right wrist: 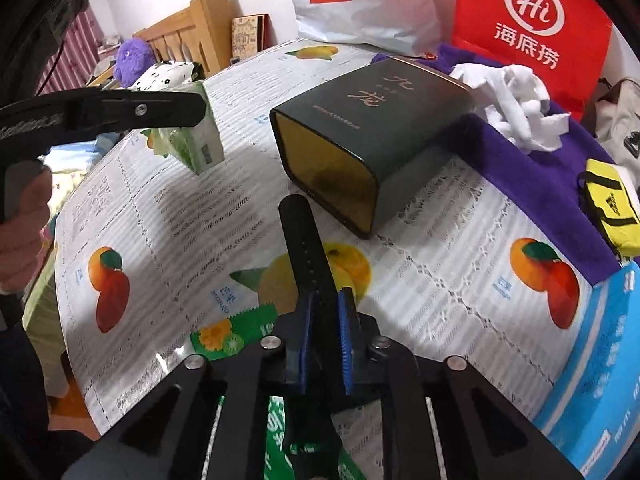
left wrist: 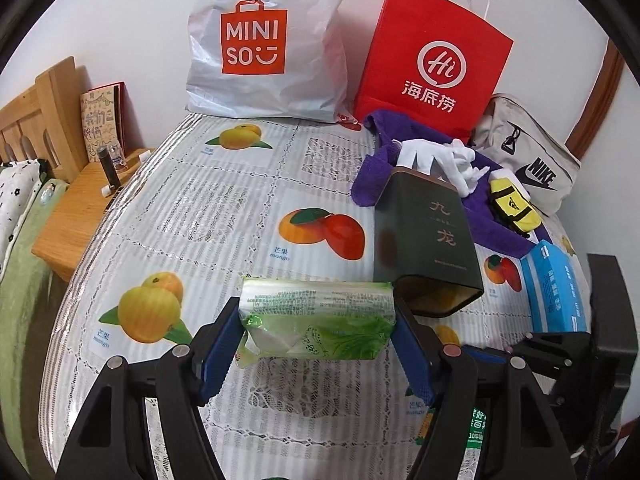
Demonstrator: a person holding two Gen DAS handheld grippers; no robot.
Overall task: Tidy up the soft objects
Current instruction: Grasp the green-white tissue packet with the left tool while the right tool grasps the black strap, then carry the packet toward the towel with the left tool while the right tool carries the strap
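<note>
Left gripper (left wrist: 316,344) clamping crinkly green tissue pack (left wrist: 316,320); right gripper (right wrist: 325,340) pinching slim black strap (right wrist: 306,248); open tablecloth (left wrist: 224,208) ahead.

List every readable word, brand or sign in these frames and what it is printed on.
"MINI SO": white plastic bag.
"Hi 海底捞": red paper bag.
"NIKE": beige bag.
"九龙": dark green box; the small line below is unreadable.
"芒果 mango": tablecloth, beside the fruit prints.
Adidas logo, no legible words: yellow pouch.
Too small or blurred: green tissue pack, blue tissue box, booklet.
</note>
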